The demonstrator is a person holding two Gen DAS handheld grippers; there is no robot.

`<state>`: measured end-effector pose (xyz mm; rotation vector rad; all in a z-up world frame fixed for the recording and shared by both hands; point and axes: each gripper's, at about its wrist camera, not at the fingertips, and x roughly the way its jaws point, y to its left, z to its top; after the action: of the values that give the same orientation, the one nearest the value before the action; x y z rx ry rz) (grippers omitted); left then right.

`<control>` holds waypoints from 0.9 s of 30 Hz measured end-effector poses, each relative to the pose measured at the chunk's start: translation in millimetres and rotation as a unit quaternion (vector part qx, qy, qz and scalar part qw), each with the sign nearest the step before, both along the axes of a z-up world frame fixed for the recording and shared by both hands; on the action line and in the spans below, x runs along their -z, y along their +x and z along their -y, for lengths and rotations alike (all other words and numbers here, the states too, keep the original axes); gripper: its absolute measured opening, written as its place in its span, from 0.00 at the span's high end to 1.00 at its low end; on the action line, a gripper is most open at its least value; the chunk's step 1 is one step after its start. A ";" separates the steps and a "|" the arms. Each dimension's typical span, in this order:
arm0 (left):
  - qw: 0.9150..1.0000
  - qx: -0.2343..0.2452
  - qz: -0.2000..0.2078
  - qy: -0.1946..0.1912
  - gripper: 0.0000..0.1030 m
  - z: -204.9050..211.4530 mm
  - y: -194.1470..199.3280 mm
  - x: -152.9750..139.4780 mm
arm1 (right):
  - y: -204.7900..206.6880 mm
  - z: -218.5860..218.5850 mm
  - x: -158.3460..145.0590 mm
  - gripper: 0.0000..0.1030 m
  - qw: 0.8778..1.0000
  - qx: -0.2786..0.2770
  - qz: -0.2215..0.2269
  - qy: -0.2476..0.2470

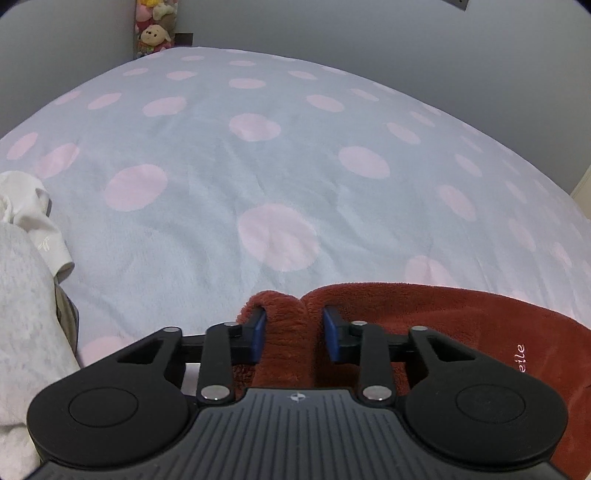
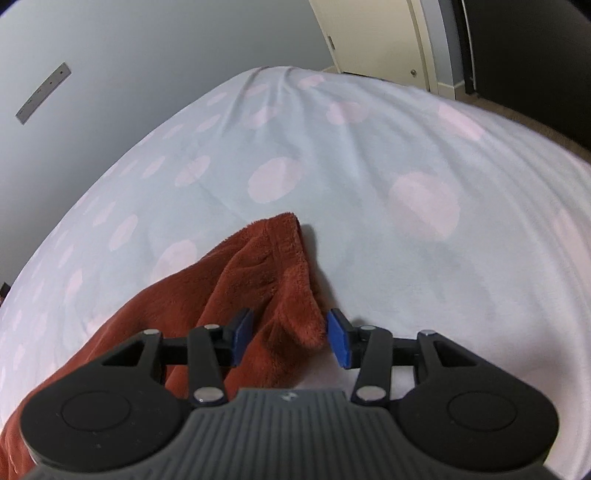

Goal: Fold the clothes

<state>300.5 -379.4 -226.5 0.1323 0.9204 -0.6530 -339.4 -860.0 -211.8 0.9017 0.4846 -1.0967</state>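
A rust-red fleece garment (image 1: 443, 325) lies on the near part of a bed covered by a pale blue blanket with pink dots (image 1: 258, 155), and both claws are at it.

In the left wrist view, the left gripper (image 1: 294, 334) has its blue pads (image 1: 259, 334) spread apart, with a bunched ridge of the red fleece standing between them. The fleece touches or nearly touches both pads, but the jaws are not pressed together on it. The garment runs off to the right and under the gripper body, so its full outline is cut off; a few white embroidered letters (image 1: 520, 356) show near the right edge, too partial to read as a word.

In the right wrist view, the right gripper (image 2: 290, 341) is likewise parted, a folded corner of the same garment (image 2: 266, 273) rising between its blue pads (image 2: 338, 341) and reaching forward onto the blanket. The rest passes left and beneath the gripper, out of sight.

At the left edge of the bed, a heap of light grey and white clothes (image 1: 26, 280) is cut off by the frame. Plush toys (image 1: 155, 33) sit by the far left corner, small and blurred.
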 end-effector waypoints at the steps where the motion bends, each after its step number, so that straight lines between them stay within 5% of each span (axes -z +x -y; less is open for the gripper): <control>1: 1.000 -0.003 0.007 0.003 0.78 0.7 -0.7 -2.0 | 1.2 0.7 1.3 0.78 1.000 0.004 -0.005 -0.001; 4: 0.998 -0.029 0.050 -0.005 0.94 -5.1 -0.4 -19.1 | -0.7 -1.8 -4.3 0.92 0.999 0.026 -0.033 -0.025; 8: 0.996 -0.078 0.044 0.004 0.94 -16.2 23.6 -21.6 | -8.2 0.2 -8.9 0.95 0.996 0.049 -0.064 -0.033; 13: 0.995 -0.055 0.068 0.042 0.89 -1.6 17.2 -16.4 | -17.7 3.3 -0.5 0.98 0.994 0.066 -0.085 -0.009; 16: 0.994 -0.059 0.084 0.043 0.75 -1.5 12.9 -22.7 | -17.3 -3.3 -10.8 0.95 0.996 0.052 -0.068 -0.029; 18: 0.992 -0.066 0.099 0.033 0.61 -5.7 6.4 -30.7 | -5.9 -11.1 -20.0 0.95 0.997 0.018 -0.061 -0.047; 27: 0.996 0.046 0.080 -0.012 0.60 22.7 -41.5 -50.6 | 122.5 -49.1 -41.9 0.86 0.976 -0.202 -0.025 -0.077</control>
<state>259.0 -402.1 -175.8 0.2030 0.7542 -0.7274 -216.9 -810.9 -169.9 0.6064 0.5872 -0.7734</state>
